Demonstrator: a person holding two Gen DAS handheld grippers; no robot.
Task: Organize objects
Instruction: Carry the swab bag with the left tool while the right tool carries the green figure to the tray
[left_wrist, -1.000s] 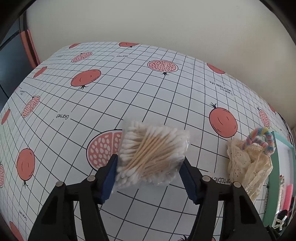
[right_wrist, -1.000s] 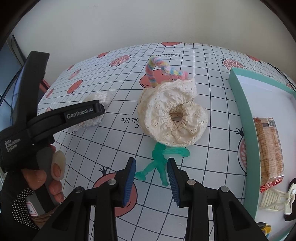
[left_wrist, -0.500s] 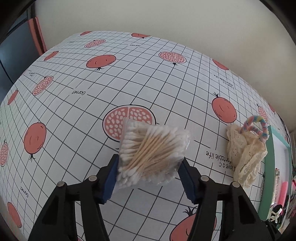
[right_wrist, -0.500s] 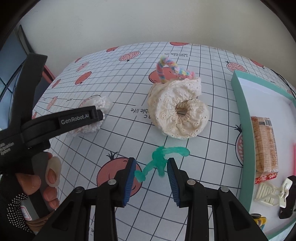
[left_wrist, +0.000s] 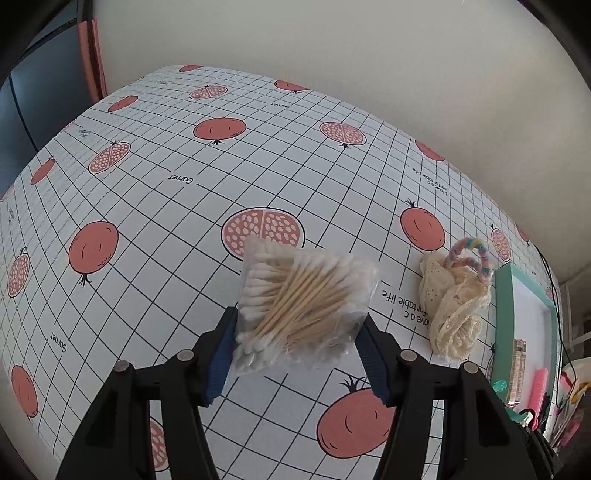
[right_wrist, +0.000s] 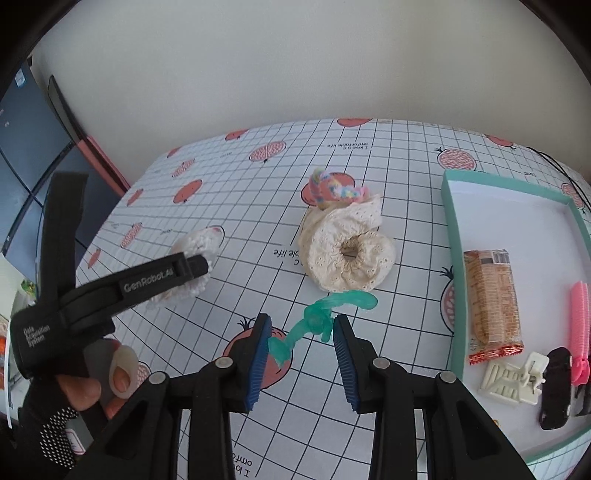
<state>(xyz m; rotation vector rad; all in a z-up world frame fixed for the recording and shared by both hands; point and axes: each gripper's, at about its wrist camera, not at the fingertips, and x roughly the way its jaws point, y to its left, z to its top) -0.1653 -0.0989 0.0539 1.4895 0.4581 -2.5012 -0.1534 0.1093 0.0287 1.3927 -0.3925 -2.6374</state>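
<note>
Scrunchies (right_wrist: 349, 256), two; hair clips (right_wrist: 511, 376), four

Cotton swabs (left_wrist: 295, 299): wooden sticks, glossy clear plastic bag. Scrunchie (right_wrist: 351, 258): cream eyelet cloth. Hair clip (right_wrist: 321, 317): translucent green plastic. Worktop (left_wrist: 184, 221): smooth printed covering.

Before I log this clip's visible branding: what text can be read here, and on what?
"GenRobot.AI": left gripper.
"Data Acquisition System": same gripper's body.
"Garnet": tablecloth.
"I love a comfortable life", only partly legible: tablecloth.
Snack packet: print too small to read.
</note>
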